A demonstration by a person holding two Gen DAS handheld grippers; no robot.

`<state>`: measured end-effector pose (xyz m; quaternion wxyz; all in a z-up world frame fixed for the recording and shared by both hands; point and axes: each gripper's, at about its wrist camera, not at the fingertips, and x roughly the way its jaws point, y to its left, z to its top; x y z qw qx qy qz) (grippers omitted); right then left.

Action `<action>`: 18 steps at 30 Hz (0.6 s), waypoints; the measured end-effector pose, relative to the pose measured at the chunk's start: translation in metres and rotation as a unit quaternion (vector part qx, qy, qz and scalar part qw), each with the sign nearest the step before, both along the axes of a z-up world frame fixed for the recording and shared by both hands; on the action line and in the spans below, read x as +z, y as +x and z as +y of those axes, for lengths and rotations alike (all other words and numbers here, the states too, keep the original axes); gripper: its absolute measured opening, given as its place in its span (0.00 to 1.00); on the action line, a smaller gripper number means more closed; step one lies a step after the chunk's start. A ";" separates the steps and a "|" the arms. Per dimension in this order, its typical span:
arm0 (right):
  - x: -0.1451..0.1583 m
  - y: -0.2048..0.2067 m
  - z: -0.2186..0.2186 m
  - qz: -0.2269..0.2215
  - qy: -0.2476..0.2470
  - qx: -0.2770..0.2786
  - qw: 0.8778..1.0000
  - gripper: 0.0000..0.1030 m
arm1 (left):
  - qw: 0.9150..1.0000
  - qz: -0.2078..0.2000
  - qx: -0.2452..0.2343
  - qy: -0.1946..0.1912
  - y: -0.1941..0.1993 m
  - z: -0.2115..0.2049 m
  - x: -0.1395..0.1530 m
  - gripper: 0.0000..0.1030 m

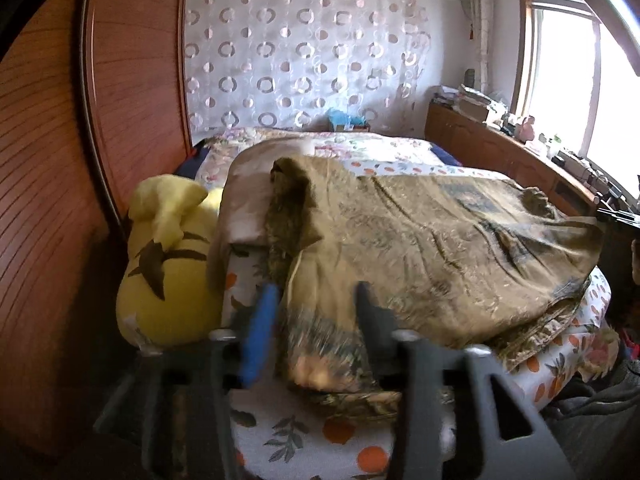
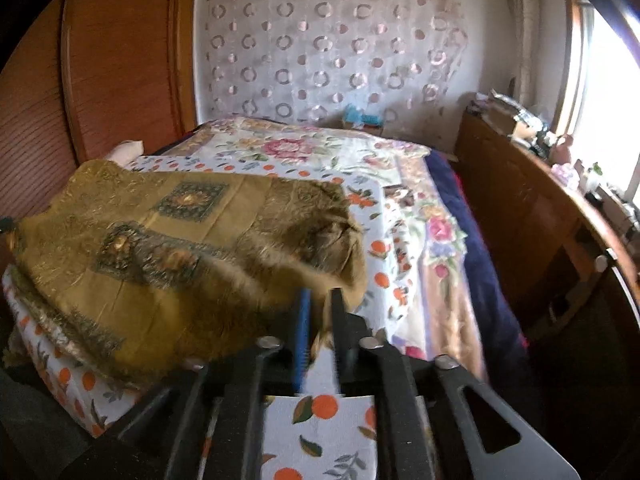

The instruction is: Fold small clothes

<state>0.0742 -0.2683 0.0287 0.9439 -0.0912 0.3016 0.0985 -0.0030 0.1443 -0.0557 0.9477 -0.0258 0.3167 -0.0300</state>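
Left gripper (image 1: 316,316): closest to my left lens; its blue-padded finger and its black finger stand apart with a blurred fold of the olive-gold garment (image 1: 440,240) bunched between them. I cannot tell whether they actually pinch the cloth.

Right gripper (image 2: 320,312): fingers drawn close together, nipping the near corner of the same garment (image 2: 180,240) at its hem.

Garment position: it lies spread across the near end of the bed, on the orange-print sheet (image 2: 320,432), with dark medallion squares showing on top.

Garment edges: from the left camera, the far-left corner is turned up into a hump against a pale pillow (image 1: 248,200); the right-hand edge hangs just over the side of the mattress. From the right camera, the fringed near-left edge sits stacked in layers on the sheet.

Left-side room: a yellow plush toy (image 1: 168,264) sits just beside the garment, wedged between the bed and the wooden wardrobe (image 1: 60,200), so I have little slack there.

Far-side room: the floral quilt (image 2: 304,148) covers the far half of the bed up to the circle-patterned curtain (image 2: 320,48).

Right-side room: a wooden cabinet (image 2: 520,216) cluttered on top runs along under the window (image 1: 560,80); the dark blue bedding edge (image 2: 472,224) falls into the gap between bed and cabinet.
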 end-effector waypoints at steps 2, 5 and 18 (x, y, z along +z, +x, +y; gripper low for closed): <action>0.002 -0.003 0.003 -0.012 0.002 -0.003 1.000 0.59 | 1.000 -0.005 -0.001 -0.006 -0.001 -0.002 0.002 0.65; 0.000 -0.003 0.012 -0.016 0.005 0.005 1.000 0.60 | 1.000 -0.011 0.004 -0.003 -0.002 -0.007 0.002 0.73; -0.052 0.019 0.063 0.029 0.010 0.075 0.997 0.60 | 1.000 0.011 0.002 0.015 0.003 -0.022 -0.015 0.73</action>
